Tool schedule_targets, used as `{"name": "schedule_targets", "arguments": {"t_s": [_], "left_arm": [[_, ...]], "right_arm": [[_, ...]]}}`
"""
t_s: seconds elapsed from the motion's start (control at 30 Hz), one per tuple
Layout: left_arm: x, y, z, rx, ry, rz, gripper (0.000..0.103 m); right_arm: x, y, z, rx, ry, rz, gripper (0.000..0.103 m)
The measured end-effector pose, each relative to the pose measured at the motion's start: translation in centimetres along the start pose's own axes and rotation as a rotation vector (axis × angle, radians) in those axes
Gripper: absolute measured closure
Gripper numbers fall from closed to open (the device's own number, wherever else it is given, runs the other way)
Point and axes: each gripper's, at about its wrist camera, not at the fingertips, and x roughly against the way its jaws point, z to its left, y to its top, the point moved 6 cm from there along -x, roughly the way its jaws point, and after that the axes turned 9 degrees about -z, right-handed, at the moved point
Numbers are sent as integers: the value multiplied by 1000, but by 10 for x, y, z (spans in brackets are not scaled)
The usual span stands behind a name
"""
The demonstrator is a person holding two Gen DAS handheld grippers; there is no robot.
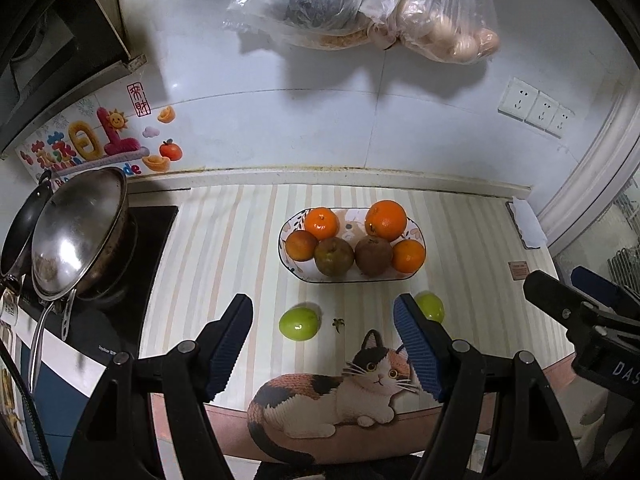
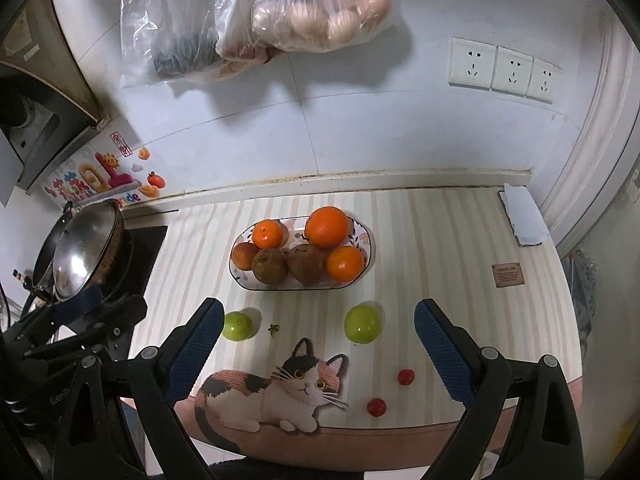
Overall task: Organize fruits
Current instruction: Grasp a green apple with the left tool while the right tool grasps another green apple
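Note:
A patterned oval plate (image 1: 417,233) (image 2: 368,240) holds several oranges and brownish fruits. Two green fruits lie on the striped mat in front of it: a left one (image 1: 299,323) (image 2: 237,325) and a right one (image 1: 431,306) (image 2: 362,324). Two small red fruits (image 2: 405,376) (image 2: 376,406) lie near the mat's front edge. My left gripper (image 1: 323,344) is open and empty, above the mat before the green fruits. My right gripper (image 2: 318,354) is open and empty, with the right green fruit between its fingers' line of sight.
A steel wok lid and pans (image 1: 76,236) stand on the stove at the left. Plastic bags with eggs (image 1: 440,20) hang on the wall above. Wall sockets (image 2: 500,70) are at the right. A small green stem (image 1: 338,324) lies on the mat.

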Motion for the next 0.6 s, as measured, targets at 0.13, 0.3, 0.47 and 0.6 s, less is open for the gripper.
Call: {"name": "schedule_targets", "arguments": {"t_s": [0.13, 0.3, 0.47, 0.6], "left_arm": [[-17, -2, 5, 23, 5, 36, 23], [-64, -12, 16, 31, 42, 123, 12], [-126, -34, 31, 47, 53, 257, 12], [-179, -64, 46, 103, 45, 419, 12]], "right_arm": [[-15, -2, -7, -31, 9, 33, 5], [-65, -18, -29, -84, -11, 137, 5], [-133, -50, -53, -134, -30, 269, 5], [-186, -74, -68, -177, -40, 363, 5]]}}
